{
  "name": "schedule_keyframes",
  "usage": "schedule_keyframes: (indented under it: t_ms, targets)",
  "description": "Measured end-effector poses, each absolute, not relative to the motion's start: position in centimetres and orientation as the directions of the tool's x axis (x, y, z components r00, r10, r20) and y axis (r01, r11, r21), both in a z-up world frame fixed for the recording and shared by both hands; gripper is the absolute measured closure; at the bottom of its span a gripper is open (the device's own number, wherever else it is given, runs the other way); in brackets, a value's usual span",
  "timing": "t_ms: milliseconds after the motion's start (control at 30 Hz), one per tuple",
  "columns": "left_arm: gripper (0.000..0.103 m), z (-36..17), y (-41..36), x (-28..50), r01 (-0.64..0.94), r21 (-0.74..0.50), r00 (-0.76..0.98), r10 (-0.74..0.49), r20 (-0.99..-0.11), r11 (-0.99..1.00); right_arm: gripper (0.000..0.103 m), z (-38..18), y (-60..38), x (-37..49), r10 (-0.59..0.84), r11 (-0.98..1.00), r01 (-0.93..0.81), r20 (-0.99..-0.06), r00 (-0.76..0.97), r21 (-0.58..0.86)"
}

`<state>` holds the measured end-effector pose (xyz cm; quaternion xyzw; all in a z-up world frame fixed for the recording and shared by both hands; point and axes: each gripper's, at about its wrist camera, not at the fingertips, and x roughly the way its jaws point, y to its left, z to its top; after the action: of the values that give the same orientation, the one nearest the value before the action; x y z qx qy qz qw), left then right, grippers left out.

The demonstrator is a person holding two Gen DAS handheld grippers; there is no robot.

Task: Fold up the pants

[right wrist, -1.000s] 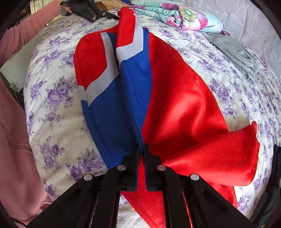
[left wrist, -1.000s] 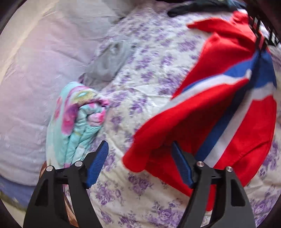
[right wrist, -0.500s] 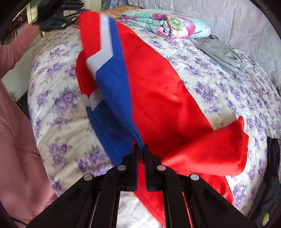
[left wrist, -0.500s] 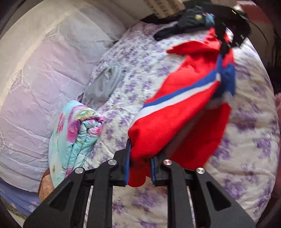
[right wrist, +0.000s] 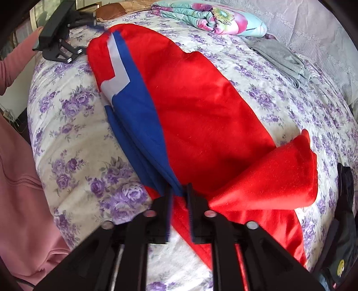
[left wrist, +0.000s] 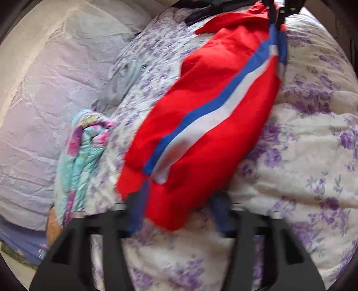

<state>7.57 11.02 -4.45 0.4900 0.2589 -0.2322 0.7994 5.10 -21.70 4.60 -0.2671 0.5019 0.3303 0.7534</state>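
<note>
The red pants [left wrist: 208, 105] with blue and white stripes lie folded lengthwise on the flowered bed; in the right wrist view they [right wrist: 201, 112] stretch away from me. My left gripper [left wrist: 176, 203] is open, its fingers wide apart on either side of the near cuff end, which lies loose on the bed. It also shows far off in the right wrist view [right wrist: 73, 40]. My right gripper [right wrist: 179, 197] has its jaws slightly apart around the blue edge of the waist end; the cloth still runs between them. It shows at the top of the left wrist view [left wrist: 276, 13].
A folded teal and pink quilt [left wrist: 78, 161] and a grey garment [left wrist: 120, 82] lie by the lilac headboard cushion [left wrist: 40, 94]. A dark garment [right wrist: 344, 201] lies at the bed's right edge. The person's pink sleeve [right wrist: 20, 179] is at the left.
My left gripper, shut on the cuff half a second ago, has opened and dropped it on the bed. The lifted leg now lies folded over. My right jaws have parted slightly.
</note>
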Motion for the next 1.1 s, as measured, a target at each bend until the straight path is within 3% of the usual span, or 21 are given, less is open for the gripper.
schedule_keyframes:
  t_ms: [33,67,200,300,400,500,533,567,667,933,1100]
  targets:
    - [0.01,-3.7,11.5,7.2,0.599,0.687,0.78,-0.106,-0.617,0.413,0.069,5.1,-22.1,5.0,0.262,0.651,-0.759,-0.929,0.263,-0.031]
    - [0.01,-3.0,12.0,6.8,0.591,0.693,0.788,-0.109,-0.606,0.413,0.059,5.7,-22.6,4.9,0.295,0.661,-0.75,-0.92,0.257,0.003]
    - [0.01,1.3,13.3,5.7,0.585,0.643,0.786,-0.15,-0.6,0.494,0.046,9.3,-25.6,5.3,0.391,0.758,-0.647,-0.851,0.35,0.082]
    - [0.01,4.7,11.1,5.8,0.616,0.519,0.76,-0.271,-0.591,0.593,0.035,11.5,-27.8,8.2,0.304,0.881,-0.472,-0.807,0.506,0.037]
    - [0.01,5.1,6.4,6.5,0.697,0.401,0.686,-0.39,-0.615,0.594,0.035,11.9,-29.2,13.2,0.184,0.966,-0.254,-0.811,0.556,0.045]
    - [0.01,2.4,0.2,8.9,0.788,0.233,0.52,-0.415,-0.746,0.57,0.035,10.3,-29.6,17.0,0.132,0.991,-0.094,-0.857,0.499,0.098]
    - [0.011,0.7,-1.9,10.6,0.797,0.156,0.44,-0.384,-0.812,0.584,0.041,9.3,-29.5,18.3,0.14,0.99,-0.058,-0.875,0.464,0.128]
    - [0.017,-0.6,-3.0,11.7,0.796,0.102,0.386,-0.369,-0.846,0.597,0.054,8.5,-29.3,19.4,0.138,0.99,-0.033,-0.889,0.436,0.137]
    - [0.026,-4.5,-4.6,14.6,0.77,-0.019,0.262,-0.342,-0.902,0.638,0.067,6.1,-28.8,21.5,0.086,0.994,0.031,-0.931,0.354,0.104]
    - [0.025,-5.5,-3.5,15.4,0.748,-0.129,0.243,-0.449,-0.86,0.652,0.065,2.0,-27.6,25.9,-0.213,0.977,0.068,-0.948,0.235,-0.202]
    - [0.025,-5.1,-2.1,15.5,0.75,-0.141,0.244,-0.47,-0.848,0.646,0.067,0.7,-27.5,26.9,-0.28,0.96,0.054,-0.944,0.172,-0.275]
